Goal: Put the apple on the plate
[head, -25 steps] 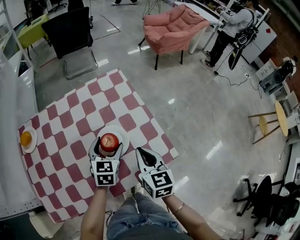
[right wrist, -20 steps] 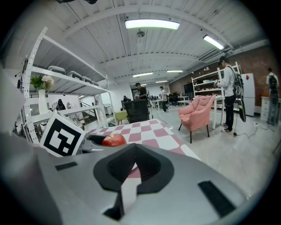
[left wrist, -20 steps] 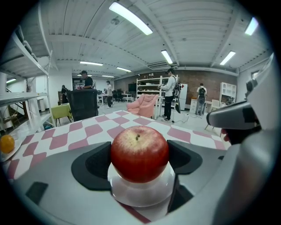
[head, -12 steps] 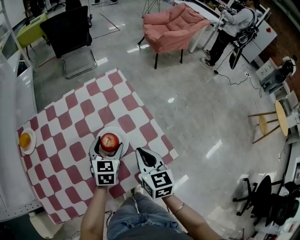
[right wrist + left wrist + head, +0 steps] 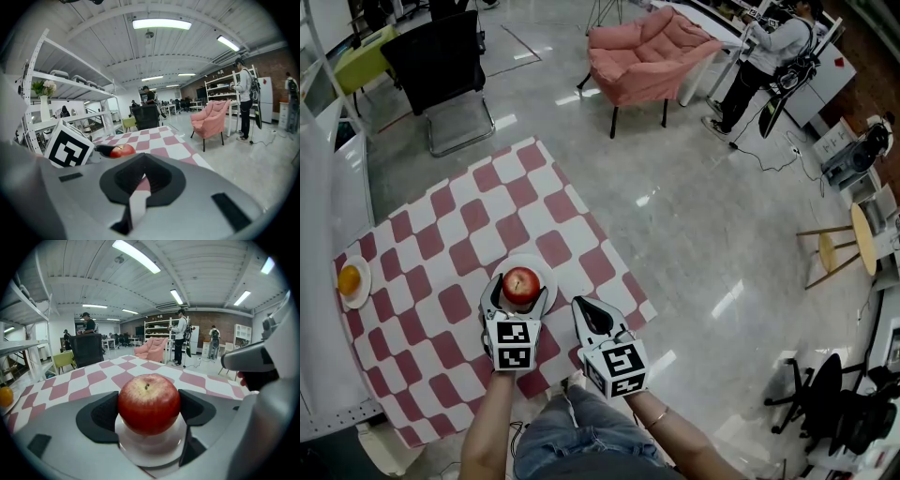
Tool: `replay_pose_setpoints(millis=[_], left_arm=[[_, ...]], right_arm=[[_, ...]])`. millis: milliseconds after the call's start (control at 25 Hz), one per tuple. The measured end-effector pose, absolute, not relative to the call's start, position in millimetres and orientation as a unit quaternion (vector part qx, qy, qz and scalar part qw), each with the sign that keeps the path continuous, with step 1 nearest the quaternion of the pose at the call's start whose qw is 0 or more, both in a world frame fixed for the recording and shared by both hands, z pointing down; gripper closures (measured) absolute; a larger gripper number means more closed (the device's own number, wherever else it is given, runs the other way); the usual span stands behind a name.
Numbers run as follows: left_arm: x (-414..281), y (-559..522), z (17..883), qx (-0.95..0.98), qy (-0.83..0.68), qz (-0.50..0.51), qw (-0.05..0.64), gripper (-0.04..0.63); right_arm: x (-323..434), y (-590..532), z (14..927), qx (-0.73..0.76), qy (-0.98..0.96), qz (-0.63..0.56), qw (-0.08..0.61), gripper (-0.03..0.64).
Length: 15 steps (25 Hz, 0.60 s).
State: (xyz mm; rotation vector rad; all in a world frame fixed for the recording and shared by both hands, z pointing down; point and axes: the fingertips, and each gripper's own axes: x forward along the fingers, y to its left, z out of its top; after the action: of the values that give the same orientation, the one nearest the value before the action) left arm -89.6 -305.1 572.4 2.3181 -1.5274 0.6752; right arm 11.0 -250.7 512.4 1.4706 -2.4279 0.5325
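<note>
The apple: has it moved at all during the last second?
No, not noticeably: the apple stays over the same part of the white plate, between the left gripper's jaws.

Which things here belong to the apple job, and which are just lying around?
Job: round red apple, gripped by the left gripper; round white plate beneath it.
Lying about: orange on a small white plate; pink armchair; black chair; shut right gripper.

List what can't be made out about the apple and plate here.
Whether the apple rests on the plate: left gripper view, its own bulge hides the underside.
Plate's near rim: head view, left gripper covers it.
Orange: left gripper view, cut by the frame edge.
</note>
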Motion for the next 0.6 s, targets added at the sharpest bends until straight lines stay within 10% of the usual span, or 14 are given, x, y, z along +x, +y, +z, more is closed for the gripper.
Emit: replay_pose_setpoints(millis=[600], left_arm=[[-87.5,-309.6,579.2,0.808,-0.521,0.237,0.140,0.192]], right_arm=[[6.7,-256.9,518.5,0.500,-0.835,0.188,0.131,0.606]])
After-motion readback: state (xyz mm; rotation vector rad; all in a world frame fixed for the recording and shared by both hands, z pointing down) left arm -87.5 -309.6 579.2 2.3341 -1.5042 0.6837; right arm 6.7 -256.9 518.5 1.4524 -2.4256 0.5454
